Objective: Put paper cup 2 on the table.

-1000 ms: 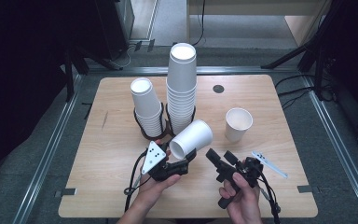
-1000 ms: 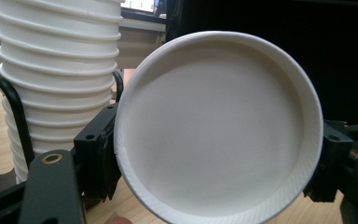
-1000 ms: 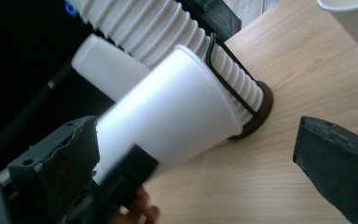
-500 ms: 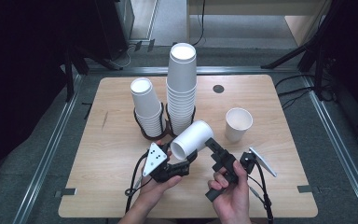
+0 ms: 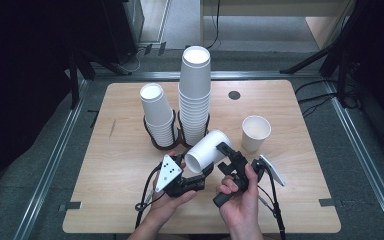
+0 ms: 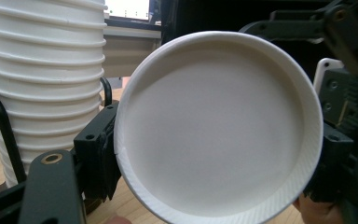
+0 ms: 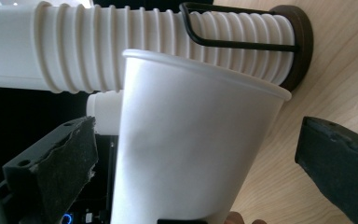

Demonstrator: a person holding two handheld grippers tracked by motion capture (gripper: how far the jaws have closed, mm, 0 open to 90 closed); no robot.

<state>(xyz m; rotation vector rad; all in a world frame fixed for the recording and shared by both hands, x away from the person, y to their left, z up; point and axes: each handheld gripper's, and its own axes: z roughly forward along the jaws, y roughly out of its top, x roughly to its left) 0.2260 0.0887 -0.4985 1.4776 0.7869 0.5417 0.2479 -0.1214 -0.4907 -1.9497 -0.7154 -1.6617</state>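
High view: left tongs (image 5: 203,172) clamped on paper cup (image 5: 207,150), right tongs (image 5: 226,155) agape.

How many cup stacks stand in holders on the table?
2: a tall stack at mid-table and a shorter stack just left of it, touching side by side.

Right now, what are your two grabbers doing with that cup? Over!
Left gripper shut on paper cup, held sideways. Right gripper open, jaws either side of the cup, not gripping. Cup stacks in holders just behind; lone cup standing right.
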